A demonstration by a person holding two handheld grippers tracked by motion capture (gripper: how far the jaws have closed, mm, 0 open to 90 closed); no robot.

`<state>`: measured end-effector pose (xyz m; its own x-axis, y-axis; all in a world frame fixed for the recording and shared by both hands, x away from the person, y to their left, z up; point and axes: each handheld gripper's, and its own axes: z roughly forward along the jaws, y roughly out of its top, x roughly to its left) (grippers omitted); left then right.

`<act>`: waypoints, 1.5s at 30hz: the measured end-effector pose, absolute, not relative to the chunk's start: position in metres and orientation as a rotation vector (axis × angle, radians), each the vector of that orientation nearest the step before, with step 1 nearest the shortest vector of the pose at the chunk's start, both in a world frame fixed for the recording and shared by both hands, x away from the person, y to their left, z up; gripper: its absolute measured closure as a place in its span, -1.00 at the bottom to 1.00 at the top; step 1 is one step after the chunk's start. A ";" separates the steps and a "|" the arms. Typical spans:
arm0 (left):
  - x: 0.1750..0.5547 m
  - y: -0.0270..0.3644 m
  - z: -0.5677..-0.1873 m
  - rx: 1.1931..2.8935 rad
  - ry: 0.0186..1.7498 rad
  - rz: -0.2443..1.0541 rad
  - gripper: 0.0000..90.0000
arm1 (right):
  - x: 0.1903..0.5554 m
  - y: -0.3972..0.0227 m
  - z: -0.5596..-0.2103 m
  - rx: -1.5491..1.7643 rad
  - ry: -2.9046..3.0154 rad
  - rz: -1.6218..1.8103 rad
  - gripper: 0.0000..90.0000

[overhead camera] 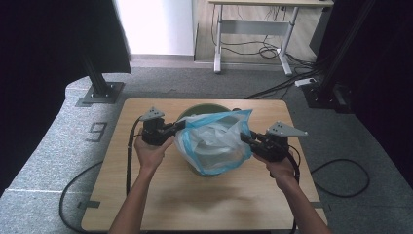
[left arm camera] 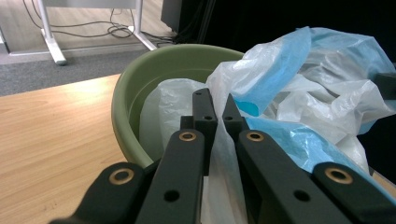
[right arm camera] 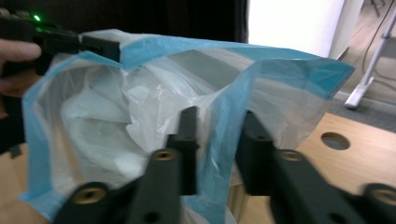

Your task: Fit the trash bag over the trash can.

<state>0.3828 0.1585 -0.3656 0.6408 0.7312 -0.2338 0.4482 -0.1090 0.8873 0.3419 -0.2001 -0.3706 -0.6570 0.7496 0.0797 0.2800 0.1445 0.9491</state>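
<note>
A thin white plastic bag with a blue rim [overhead camera: 214,141] sits in a round green tub [overhead camera: 202,108] at the middle of the wooden table. My left gripper [overhead camera: 181,125] is at the bag's left side, and its jaws [left arm camera: 217,105] are shut on a fold of the bag's edge [left arm camera: 299,93] just inside the tub's wall [left arm camera: 140,88]. My right gripper [overhead camera: 245,136] is at the bag's right side. Its jaws [right arm camera: 218,121] stand apart with the blue rim hanging between them, and a gap shows beside each pad. The bag's mouth [right arm camera: 116,116] gapes wide between the two grippers.
The tabletop [overhead camera: 146,195] has bare wood in front of the tub and a round hole [right arm camera: 335,140] near the right gripper. Black frame posts [overhead camera: 100,87] stand on the carpet behind the table. A desk with white legs [overhead camera: 253,34] and floor cables lie farther back.
</note>
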 end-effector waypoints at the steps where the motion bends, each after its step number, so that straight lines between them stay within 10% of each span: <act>1: 0.383 0.159 -0.366 1.743 0.962 0.317 0.99 | 0.343 -0.199 -0.371 0.964 2.013 1.491 0.90; 45: 0.460 0.194 -0.427 1.657 1.187 0.159 0.99 | 0.442 -0.213 -0.457 1.206 2.090 1.314 0.96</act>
